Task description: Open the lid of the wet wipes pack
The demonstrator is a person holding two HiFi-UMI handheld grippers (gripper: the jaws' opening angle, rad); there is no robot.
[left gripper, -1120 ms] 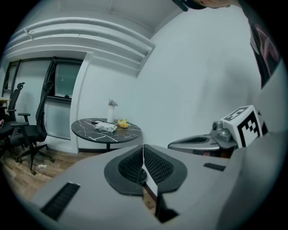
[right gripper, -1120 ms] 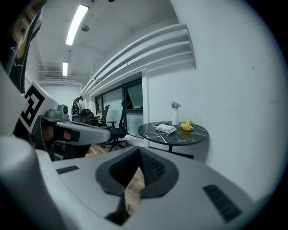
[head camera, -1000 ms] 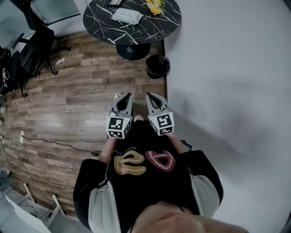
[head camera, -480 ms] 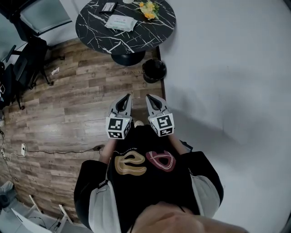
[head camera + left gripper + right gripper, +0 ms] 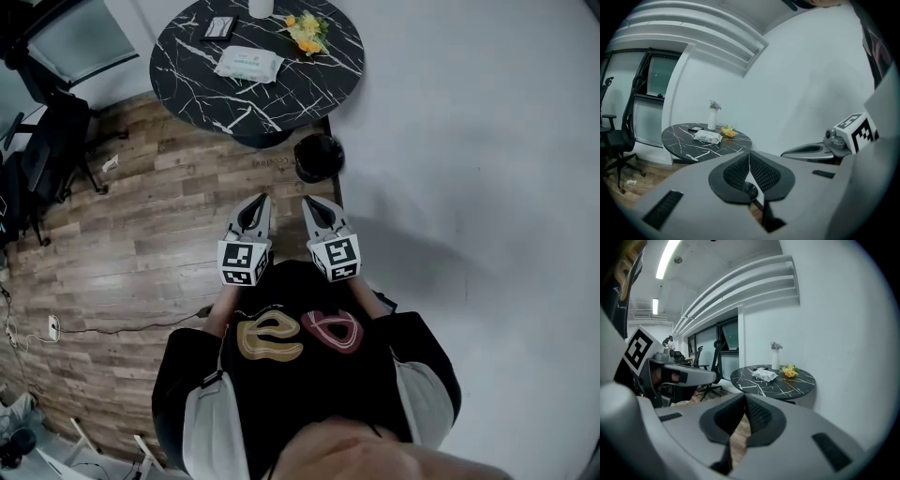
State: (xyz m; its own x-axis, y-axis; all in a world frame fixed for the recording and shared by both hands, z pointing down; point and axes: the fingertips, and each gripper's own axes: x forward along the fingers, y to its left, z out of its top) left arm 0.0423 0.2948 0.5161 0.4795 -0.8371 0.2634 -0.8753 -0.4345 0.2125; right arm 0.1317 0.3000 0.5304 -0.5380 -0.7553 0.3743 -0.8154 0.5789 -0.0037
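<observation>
The wet wipes pack (image 5: 248,64) lies flat near the middle of the round black marbled surface (image 5: 314,80), lid not yet opened. Yellow flowers (image 5: 307,28) sit toward the far right edge, a dark flat item (image 5: 217,28) toward the far left edge and a white vase (image 5: 261,7) at the far edge. A black bin (image 5: 319,157) stands on the floor by the near edge.

Over the last second the surface has slid further into the head view, so the person is closing in. The left claw (image 5: 261,199) and right claw (image 5: 307,200) are both clenched on nothing, well apart from the pack. Judging by that, this is the approach and the lid work has not begun.
</observation>
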